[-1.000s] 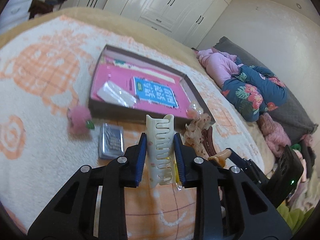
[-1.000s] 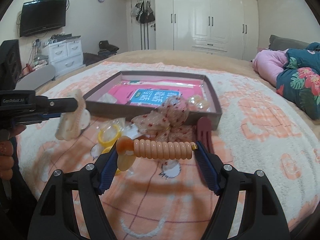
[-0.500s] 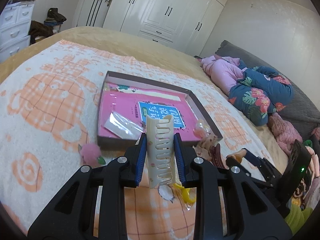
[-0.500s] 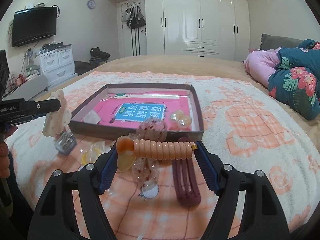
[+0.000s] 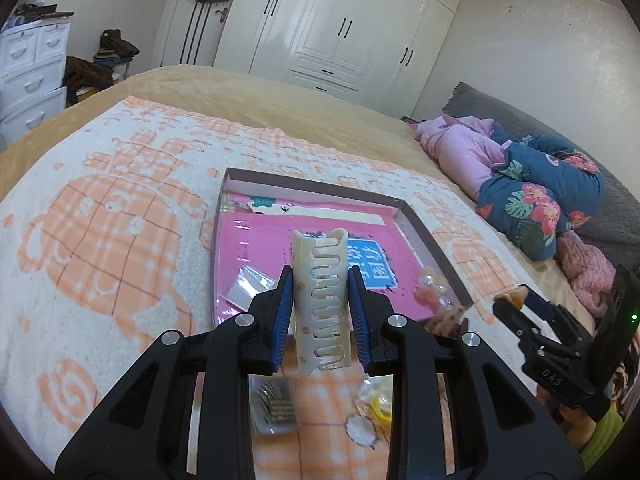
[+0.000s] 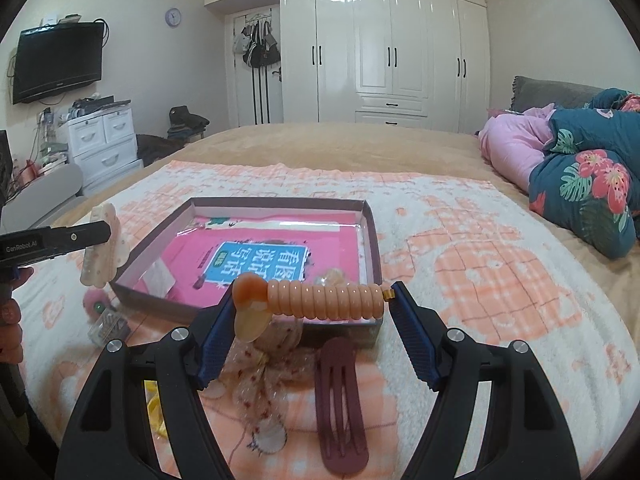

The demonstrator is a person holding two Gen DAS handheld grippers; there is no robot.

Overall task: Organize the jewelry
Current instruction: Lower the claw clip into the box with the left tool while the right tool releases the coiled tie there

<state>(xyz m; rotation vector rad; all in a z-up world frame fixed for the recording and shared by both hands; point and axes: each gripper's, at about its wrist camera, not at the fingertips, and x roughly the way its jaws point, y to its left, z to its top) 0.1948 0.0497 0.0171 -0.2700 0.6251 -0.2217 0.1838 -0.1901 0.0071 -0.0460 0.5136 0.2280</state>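
My left gripper (image 5: 320, 312) is shut on a cream claw hair clip (image 5: 320, 300), held upright above the bedspread in front of the brown box (image 5: 436, 248). The same cream clip (image 6: 100, 252) shows at the left of the right wrist view. My right gripper (image 6: 310, 304) is shut on an orange spiral hair tie (image 6: 324, 300) with a shell-like charm, held crosswise just before the box's near wall (image 6: 344, 330). The box has a pink book (image 6: 260, 260) inside, with a clear packet (image 5: 248, 288) and a clear pinkish ornament (image 5: 432, 286).
On the orange-and-white blanket lie a maroon snap clip (image 6: 340, 396), a sheer spotted bow (image 6: 268, 372), a pink pompom (image 6: 96, 302), a clear case of small pins (image 5: 274, 406) and a yellow item in plastic (image 5: 376, 400). Folded clothes (image 6: 580, 168) sit at the right.
Both grippers have risen and moved forward towards the box with their clips still held. The loose items on the blanket now sit lower in each view.
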